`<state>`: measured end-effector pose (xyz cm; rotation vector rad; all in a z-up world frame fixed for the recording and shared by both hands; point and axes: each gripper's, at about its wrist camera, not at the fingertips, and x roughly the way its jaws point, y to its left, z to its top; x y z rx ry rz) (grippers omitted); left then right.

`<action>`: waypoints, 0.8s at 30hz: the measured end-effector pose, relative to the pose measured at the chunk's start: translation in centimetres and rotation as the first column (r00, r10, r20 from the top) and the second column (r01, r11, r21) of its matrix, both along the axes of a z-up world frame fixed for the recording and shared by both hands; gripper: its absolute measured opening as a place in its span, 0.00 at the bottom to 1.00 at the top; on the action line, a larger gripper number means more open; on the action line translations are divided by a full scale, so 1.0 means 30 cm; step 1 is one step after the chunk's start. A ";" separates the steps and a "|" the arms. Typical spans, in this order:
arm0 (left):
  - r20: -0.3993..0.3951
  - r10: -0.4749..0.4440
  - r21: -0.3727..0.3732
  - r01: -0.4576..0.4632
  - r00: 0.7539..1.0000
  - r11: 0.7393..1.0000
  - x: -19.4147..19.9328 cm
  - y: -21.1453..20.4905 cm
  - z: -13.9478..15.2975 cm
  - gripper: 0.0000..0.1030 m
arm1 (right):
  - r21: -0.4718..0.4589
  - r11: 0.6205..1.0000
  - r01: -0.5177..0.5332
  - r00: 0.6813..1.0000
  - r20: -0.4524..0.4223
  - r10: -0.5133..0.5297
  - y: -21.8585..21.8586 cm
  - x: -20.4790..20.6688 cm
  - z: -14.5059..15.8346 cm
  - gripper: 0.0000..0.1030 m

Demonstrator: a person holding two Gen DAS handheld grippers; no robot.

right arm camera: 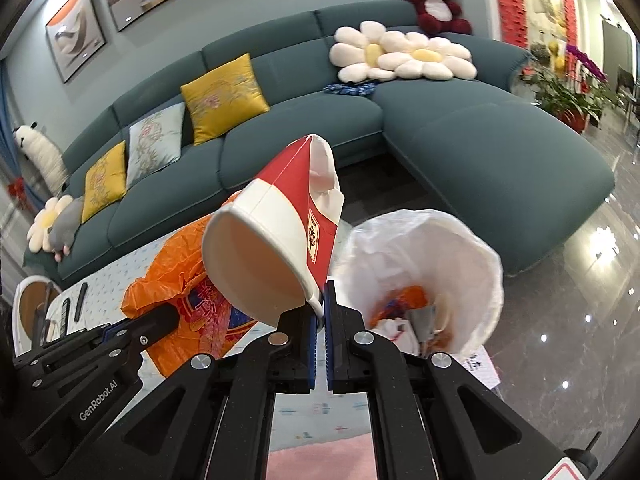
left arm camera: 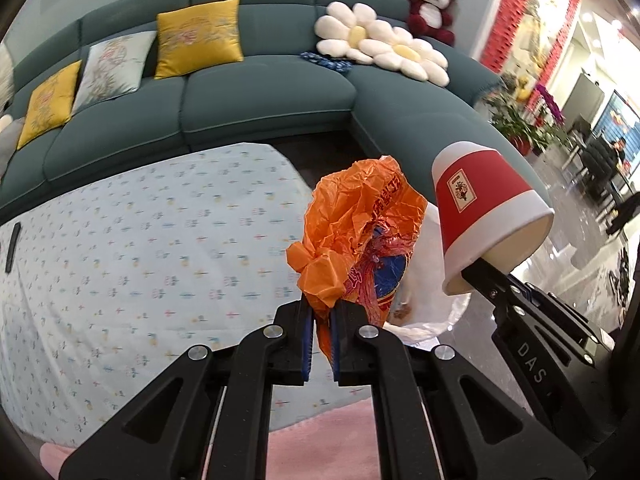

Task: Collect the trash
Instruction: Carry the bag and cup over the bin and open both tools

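A: What is filling the upper half of both frames?

B: A long teal fabric sofa [left arm camera: 256, 92] is curving across, with a table under a pale blue patterned tablecloth [left arm camera: 132, 248] lying at lower left.

A: And the bin?

B: A bin lined with a white plastic bag [right arm camera: 452, 256] is sitting at right centre of the right wrist view, already holding scraps.

A: What is the right gripper [right arm camera: 320, 320] doing?

B: Its jaws are pinching the rim of a red and white paper cup [right arm camera: 276, 240], tilted, at frame centre beside the bin.

A: The left gripper [left arm camera: 322, 312]?

B: It is clamping a crumpled orange plastic bag [left arm camera: 360, 224] at centre, near the cup.
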<state>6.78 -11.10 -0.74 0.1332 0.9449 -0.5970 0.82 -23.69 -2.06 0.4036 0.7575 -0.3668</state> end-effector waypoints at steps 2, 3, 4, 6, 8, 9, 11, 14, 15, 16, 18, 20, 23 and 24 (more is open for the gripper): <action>0.001 -0.020 0.005 0.020 1.000 1.000 -0.014 -0.039 -0.003 0.06 | 0.004 1.000 0.015 1.000 0.000 -0.015 -0.034 -0.019 -0.004 0.03; -0.001 -0.032 0.007 0.032 0.999 0.999 -0.020 -0.062 -0.006 0.06 | 0.006 1.000 0.025 1.000 0.000 -0.025 -0.056 -0.030 -0.009 0.03; -0.002 -0.040 0.009 0.040 0.999 0.999 -0.024 -0.077 -0.009 0.06 | 0.007 0.999 0.031 1.000 0.000 -0.031 -0.066 -0.034 -0.014 0.03; -0.004 -0.053 0.013 0.053 0.999 0.998 -0.032 -0.108 -0.015 0.06 | 0.013 0.999 0.046 0.999 -0.002 -0.046 -0.099 -0.045 -0.024 0.03; -0.014 -0.070 0.015 0.070 0.997 0.997 -0.036 -0.143 -0.028 0.06 | 0.019 0.998 0.059 0.998 -0.004 -0.059 -0.126 -0.054 -0.035 0.03; -0.018 -0.075 0.018 0.076 0.997 0.997 -0.036 -0.160 -0.035 0.07 | 0.024 0.997 0.067 0.998 -0.006 -0.066 -0.143 -0.058 -0.042 0.03; -0.024 -0.085 0.021 0.085 0.996 0.996 -0.035 -0.184 -0.047 0.07 | 0.029 0.997 0.078 0.997 -0.010 -0.078 -0.168 -0.063 -0.055 0.03; -0.034 -0.097 0.027 0.098 0.995 0.995 -0.024 -0.221 -0.070 0.07 | 0.033 0.995 0.093 0.996 -0.020 -0.092 -0.207 -0.071 -0.080 0.03; -0.037 -0.099 0.028 0.100 0.994 0.995 -0.022 -0.232 -0.074 0.07 | 0.033 0.995 0.098 0.995 -0.025 -0.097 -0.220 -0.072 -0.089 0.03; -0.042 -0.102 0.031 0.104 0.994 0.994 -0.018 -0.246 -0.083 0.07 | 0.034 0.994 0.100 0.995 -0.028 -0.099 -0.229 -0.071 -0.096 0.03; -0.049 -0.107 0.037 0.109 0.993 0.993 -0.010 -0.269 -0.099 0.07 | 0.037 0.994 0.104 0.994 -0.037 -0.103 -0.252 -0.066 -0.112 0.03; -0.057 -0.109 0.043 0.112 0.992 0.993 -0.002 -0.295 -0.117 0.07 | 0.039 0.993 0.107 0.993 -0.044 -0.105 -0.270 -0.062 -0.126 0.03; -0.068 -0.112 0.047 0.115 0.991 0.992 0.012 -0.329 -0.137 0.09 | 0.040 0.993 0.111 0.992 -0.056 -0.109 -0.298 -0.049 -0.146 0.03; -0.068 -0.111 0.052 0.115 0.991 0.992 0.018 -0.340 -0.144 0.09 | 0.041 0.993 0.113 0.992 -0.060 -0.110 -0.310 -0.042 -0.154 0.03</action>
